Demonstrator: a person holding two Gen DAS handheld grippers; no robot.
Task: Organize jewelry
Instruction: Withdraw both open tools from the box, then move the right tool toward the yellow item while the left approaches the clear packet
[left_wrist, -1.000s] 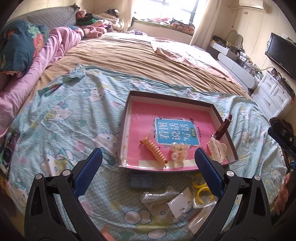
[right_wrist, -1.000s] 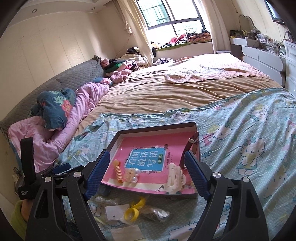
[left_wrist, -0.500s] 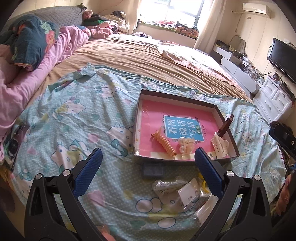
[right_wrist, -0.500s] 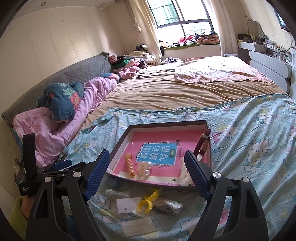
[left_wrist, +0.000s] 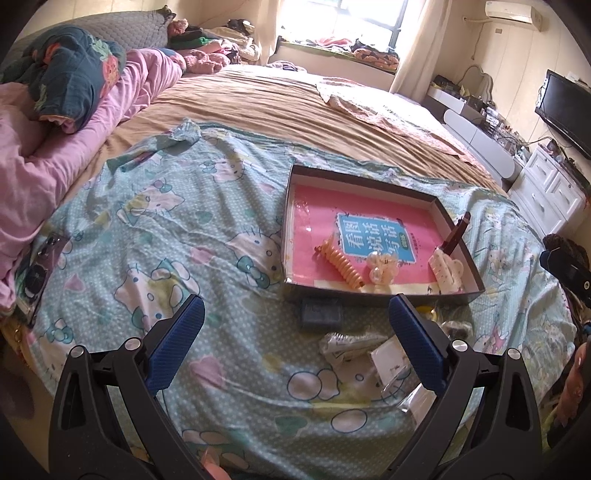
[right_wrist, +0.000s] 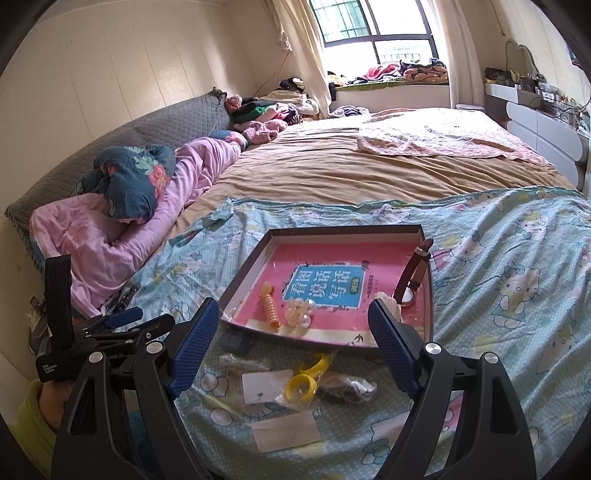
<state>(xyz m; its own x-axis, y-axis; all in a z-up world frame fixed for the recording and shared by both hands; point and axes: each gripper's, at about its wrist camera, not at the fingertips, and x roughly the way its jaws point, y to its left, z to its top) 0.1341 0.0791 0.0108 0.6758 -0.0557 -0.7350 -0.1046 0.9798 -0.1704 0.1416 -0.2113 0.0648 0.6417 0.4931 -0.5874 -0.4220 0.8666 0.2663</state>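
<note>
Both wide open, empty: left tool (left_wrist: 295, 332), right tool (right_wrist: 290, 332). Loose by the tray (right_wrist: 426, 280) on the bed: yellow rings (right_wrist: 306, 380), bagged jewelry (right_wrist: 347, 387). Light, slippery in plastic; best pinched by the ring's rigid band.

My left camera looks forward between my left gripper (left_wrist: 295, 332)'s fingers, from above the bed's near edge, facing toward the window. The tray (left_wrist: 460, 297) lies ahead and to the right, fairly near; the bed (left_wrist: 258, 107) stretches far behind it. My right camera looks along my right gripper (right_wrist: 291, 339) from the same near edge, lower and closer, with the tray (right_wrist: 242, 271) almost dead ahead. Both views share the tray, the packets (left_wrist: 351, 343) at its near side (right_wrist: 266, 384), and the bed up to the window. The right view also catches my left gripper (right_wrist: 110, 332) at its left edge.
</note>
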